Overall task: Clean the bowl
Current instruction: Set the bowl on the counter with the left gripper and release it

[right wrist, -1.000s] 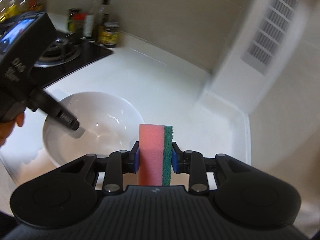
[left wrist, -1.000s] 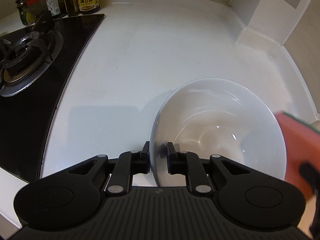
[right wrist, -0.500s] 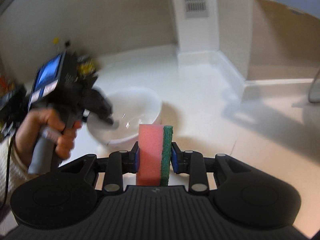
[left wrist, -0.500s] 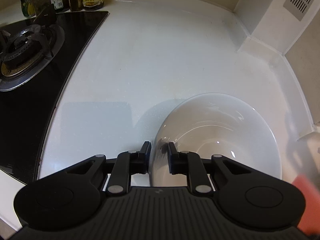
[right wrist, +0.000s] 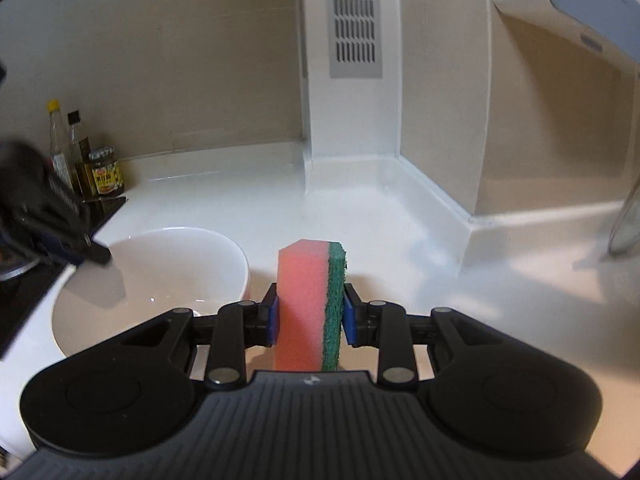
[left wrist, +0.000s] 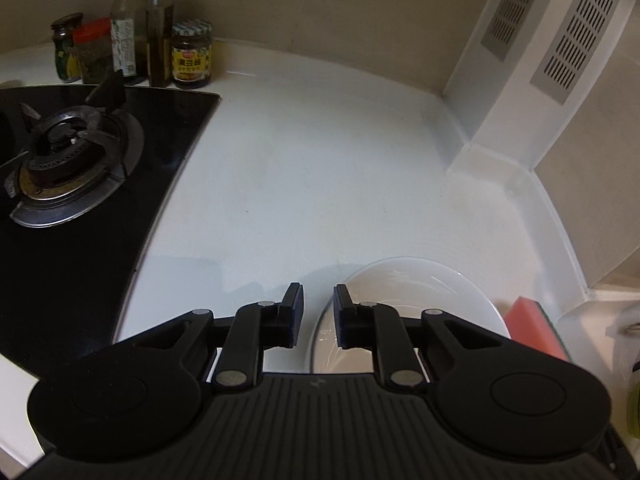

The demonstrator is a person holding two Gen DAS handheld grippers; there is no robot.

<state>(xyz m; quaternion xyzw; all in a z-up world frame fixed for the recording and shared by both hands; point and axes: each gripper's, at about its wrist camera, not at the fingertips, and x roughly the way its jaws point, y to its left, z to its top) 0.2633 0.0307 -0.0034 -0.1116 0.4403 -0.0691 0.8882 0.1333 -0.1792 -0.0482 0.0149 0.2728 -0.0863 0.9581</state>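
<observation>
The bowl (right wrist: 152, 276) sits on the white counter (left wrist: 320, 184), just right of the black hob (left wrist: 80, 240) and well clear of the back wall. It is white and glazed, wide and shallow, with a thin rim. I judge it stiff, moderately heavy for its size, and breakable if it tips or knocks against the counter. The inside shines and may be wet, so I expect it to be slippery under my pads.

My left gripper (left wrist: 318, 314) hangs over the bowl's near-left rim with its jaws apart. In the left wrist view the rim curves up between the two pads, but I see a gap on either side, so I count this gripper as released, holding nothing. The rim is the only place to pinch this bowl — one pad inside, one outside, low enough on the wall that it does not lever out.

My right gripper (right wrist: 310, 314) is clamped on the sponge (right wrist: 310, 304), pink foam to the left and green scouring face to the right, standing upright between the blue pads. The sponge is light and soft, and it squashes, so it will give under pressure — good for following the bowl's curve. It is just beside the bowl's right edge, not touching it as far as I can tell.

Jars and bottles (left wrist: 132, 52) stand behind the hob, well apart from all this.
</observation>
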